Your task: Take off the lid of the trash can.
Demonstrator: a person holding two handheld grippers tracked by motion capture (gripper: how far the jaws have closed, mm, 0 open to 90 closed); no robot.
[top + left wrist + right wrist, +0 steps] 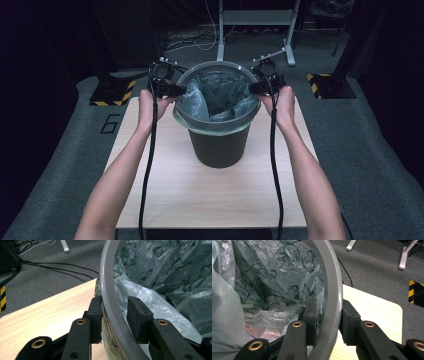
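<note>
A dark round bin (218, 147) stands mid-table, topped by a grey rim ring (216, 128) that holds a clear butterfly-print bag (220, 92) inside it. My left gripper (181, 90) grips the ring at its left side. In the left gripper view the gripper (115, 301) has one pad (96, 315) outside and one inside the ring (110, 290), over the bag (162, 270). My right gripper (254, 87) does the same at the ring's right side. In the right gripper view its jaws (329, 302) pinch the ring (332, 277) and bag (274, 272).
The pale wooden table (200, 195) has bare surface in front of the bin. On the grey carpet behind stand a white metal frame (255, 20) and two yellow-black striped bases (112, 92) (327, 85). Cables (50, 265) lie on the floor.
</note>
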